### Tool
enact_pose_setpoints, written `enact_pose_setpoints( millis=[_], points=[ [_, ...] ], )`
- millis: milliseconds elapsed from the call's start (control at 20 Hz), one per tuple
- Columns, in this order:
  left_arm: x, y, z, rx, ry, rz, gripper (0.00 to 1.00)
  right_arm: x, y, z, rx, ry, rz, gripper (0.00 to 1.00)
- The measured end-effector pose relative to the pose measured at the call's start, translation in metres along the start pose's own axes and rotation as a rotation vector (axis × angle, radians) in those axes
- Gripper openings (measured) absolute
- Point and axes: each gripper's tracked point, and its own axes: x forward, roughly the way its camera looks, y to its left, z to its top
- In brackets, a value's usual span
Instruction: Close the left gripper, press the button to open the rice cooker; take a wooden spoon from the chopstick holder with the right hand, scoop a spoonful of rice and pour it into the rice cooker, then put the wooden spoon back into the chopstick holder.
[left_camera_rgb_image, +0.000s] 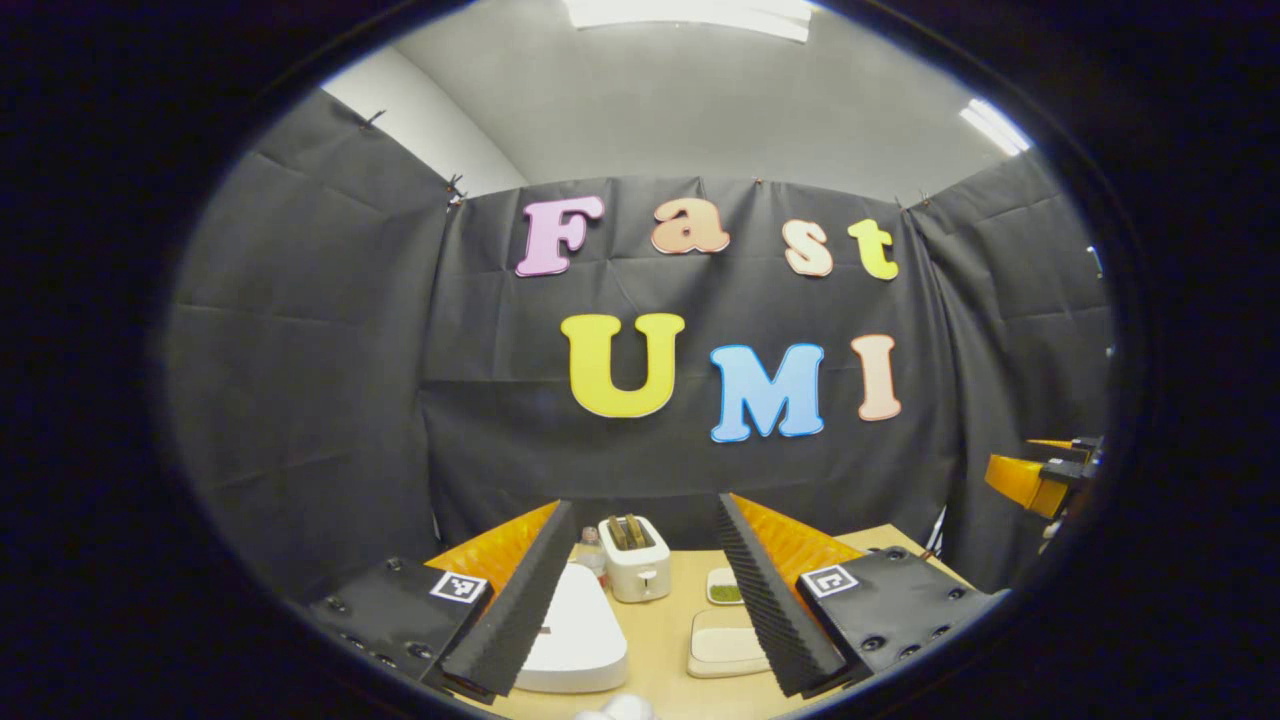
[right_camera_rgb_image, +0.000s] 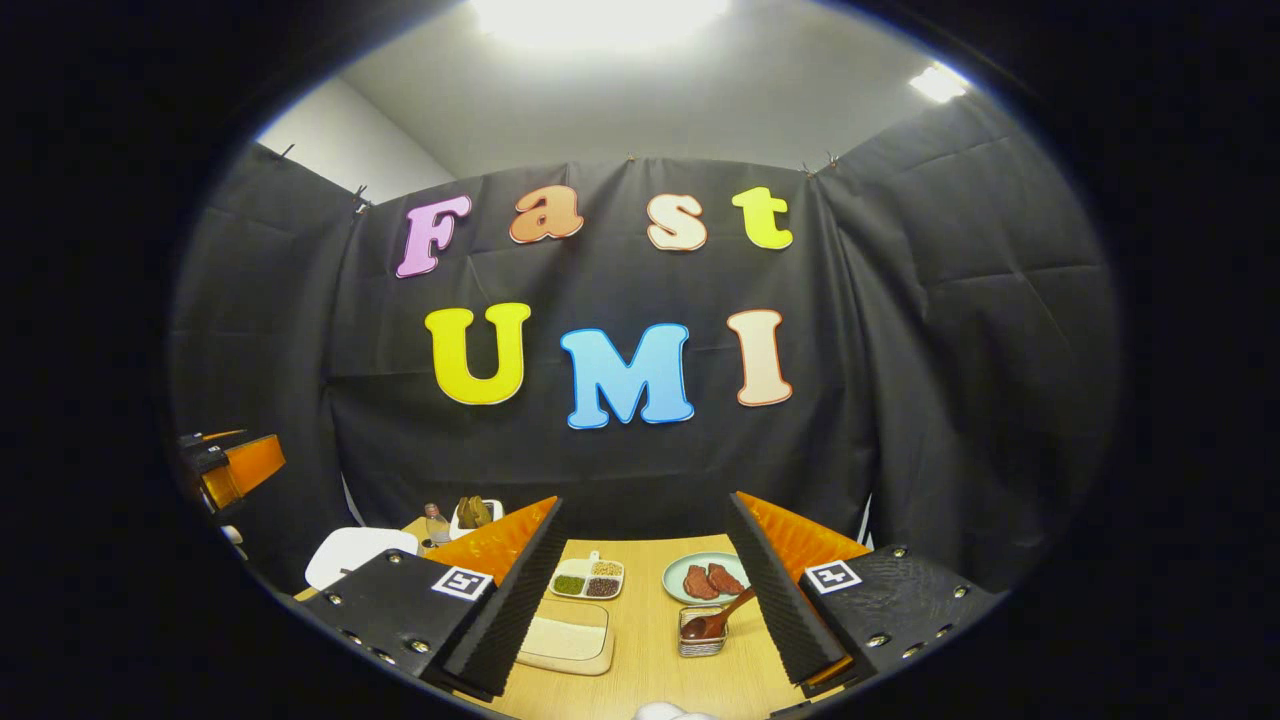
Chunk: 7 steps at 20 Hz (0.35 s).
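A light wooden table (right_camera_rgb_image: 650, 660) carries the kitchenware in a booth draped with black cloth (right_camera_rgb_image: 950, 350), both grippers held above its near edge. In the left gripper view, the left gripper (left_camera_rgb_image: 640, 600) has its jaws spread wide and holding nothing; between them, toward the table's left side, sits the white rice cooker with a smooth closed lid (left_camera_rgb_image: 575, 630). Behind it, at the far edge, stands a white two-slot toaster with bread in its slots (left_camera_rgb_image: 634, 560), a small clear bottle (left_camera_rgb_image: 591, 548) just beside it. In the right gripper view, the right gripper (right_camera_rgb_image: 650, 595) likewise has its jaws wide apart and empty. Between them lie a shallow wooden tray of white rice (right_camera_rgb_image: 565, 638), a pale green round plate with two reddish-brown slices (right_camera_rgb_image: 705, 578) toward the far edge, and a white divided dish of green, tan and dark grains (right_camera_rgb_image: 588, 578). Near the right jaw, a clear square chopstick holder (right_camera_rgb_image: 700, 635) holds the dark wooden spoon (right_camera_rgb_image: 715, 620), whose handle leans up to the right.
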Motion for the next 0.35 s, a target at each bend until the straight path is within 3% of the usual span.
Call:
enact_pose_setpoints(
  millis=[350],
  points=[
    [0.0011,0.0014,0.0069,0.008,-0.012,-0.004,1.00,0.0007,0.0020,0.0032,0.008,-0.006,0.000,0.97]
  ],
)
